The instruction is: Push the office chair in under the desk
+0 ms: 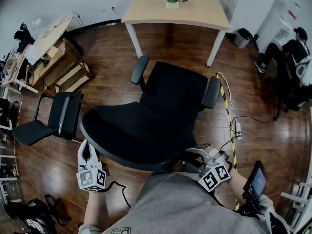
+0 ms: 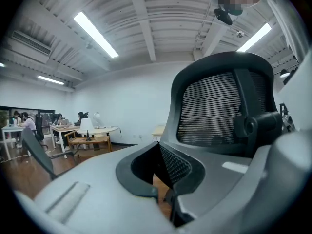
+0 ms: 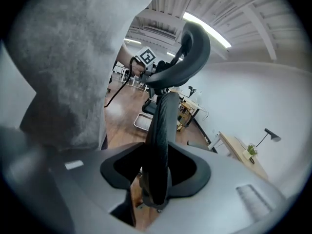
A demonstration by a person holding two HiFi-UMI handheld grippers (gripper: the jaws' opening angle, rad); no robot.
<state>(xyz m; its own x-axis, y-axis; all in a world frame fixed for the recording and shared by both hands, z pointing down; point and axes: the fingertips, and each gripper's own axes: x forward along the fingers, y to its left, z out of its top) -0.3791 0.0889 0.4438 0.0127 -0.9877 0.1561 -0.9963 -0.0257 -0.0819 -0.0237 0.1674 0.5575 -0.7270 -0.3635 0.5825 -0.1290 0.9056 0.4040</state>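
**Chair short of the desk, my right gripper round its backrest**

The office chair [image 1: 161,116] stands mid-floor, seat facing the desk [image 1: 195,9] at twelve o'clock. It is well apart from the desk, with bare wooden floor [image 1: 170,48] between them. Its backrest is at six o'clock, nearest me.

My left gripper [image 1: 87,147] sits at the chair's seven o'clock, just beside the backrest. Its jaws are pressed together with nothing between them.

My right gripper [image 1: 192,152] is at five o'clock. Its jaws are spread around the backrest rim [image 3: 161,130], which stands upright between them, and a sliver of floor shows beside one jaw.

A small chair [image 1: 48,121] stands at nine o'clock, and a plant pot [image 1: 172,3] sits on the desk.
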